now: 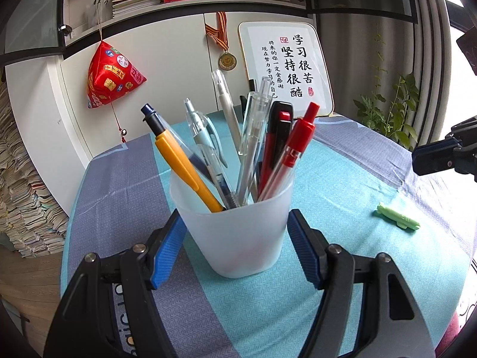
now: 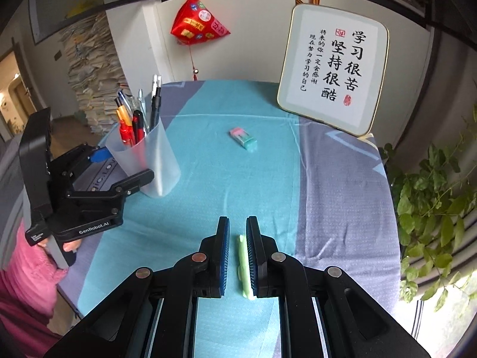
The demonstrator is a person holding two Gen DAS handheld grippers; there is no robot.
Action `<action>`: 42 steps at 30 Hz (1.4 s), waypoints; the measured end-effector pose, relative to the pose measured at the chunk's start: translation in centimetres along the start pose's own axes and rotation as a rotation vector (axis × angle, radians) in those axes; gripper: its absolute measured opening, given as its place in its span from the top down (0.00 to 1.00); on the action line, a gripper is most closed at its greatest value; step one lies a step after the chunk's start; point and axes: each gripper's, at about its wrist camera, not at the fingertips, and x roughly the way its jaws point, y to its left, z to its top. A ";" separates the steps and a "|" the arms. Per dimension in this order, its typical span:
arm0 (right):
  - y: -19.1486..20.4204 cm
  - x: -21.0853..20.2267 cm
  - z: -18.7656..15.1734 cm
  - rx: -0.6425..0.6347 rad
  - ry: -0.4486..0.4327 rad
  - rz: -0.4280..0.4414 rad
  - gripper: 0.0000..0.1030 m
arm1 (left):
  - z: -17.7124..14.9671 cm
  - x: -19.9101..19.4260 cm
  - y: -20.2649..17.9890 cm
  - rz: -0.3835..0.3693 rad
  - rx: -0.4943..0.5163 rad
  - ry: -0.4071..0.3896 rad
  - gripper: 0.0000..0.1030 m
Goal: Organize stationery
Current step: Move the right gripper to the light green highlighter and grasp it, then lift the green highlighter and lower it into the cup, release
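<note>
Stationery in two groups: pens standing in a frosted plastic cup [image 1: 238,232] on the tabletop [image 1: 342,185], and loose pieces lying on its teal and grey-blue cloth. Left tool [image 1: 235,247]: blue pads set against both sides of the cup, clenched on it; its black body, seen from the right wrist camera, carries the lettering "GenRobot.AI" [image 2: 98,228]. Cup contents include an orange pen with a dark blue cap [image 1: 179,158], a light blue clear pen [image 1: 205,146], a clear pen [image 1: 253,131], a black-and-red pen [image 1: 275,137] and a red pen [image 1: 293,149]. Right tool [image 2: 238,250]: fingers drawn near together around a pale green pen-like object [image 2: 244,265] that lies on the cloth; the object touches the right pad, a gap remains at the left pad, so the grip is not closed. A pink-and-green eraser [image 2: 243,138] lies apart, further up the cloth. Background: a framed calligraphy board [image 2: 334,68] with large characters reading 学习很苦 坚持很酷, a red zongzi-shaped hanging charm [image 2: 198,24], a medal on a striped ribbon [image 1: 227,59], and a potted plant [image 2: 432,208].
</note>
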 end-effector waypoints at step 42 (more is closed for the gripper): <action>0.2 1.1 1.2 0.011 0.052 0.000 0.92 | 0.0 0.1 -0.1 0.002 0.004 0.004 0.33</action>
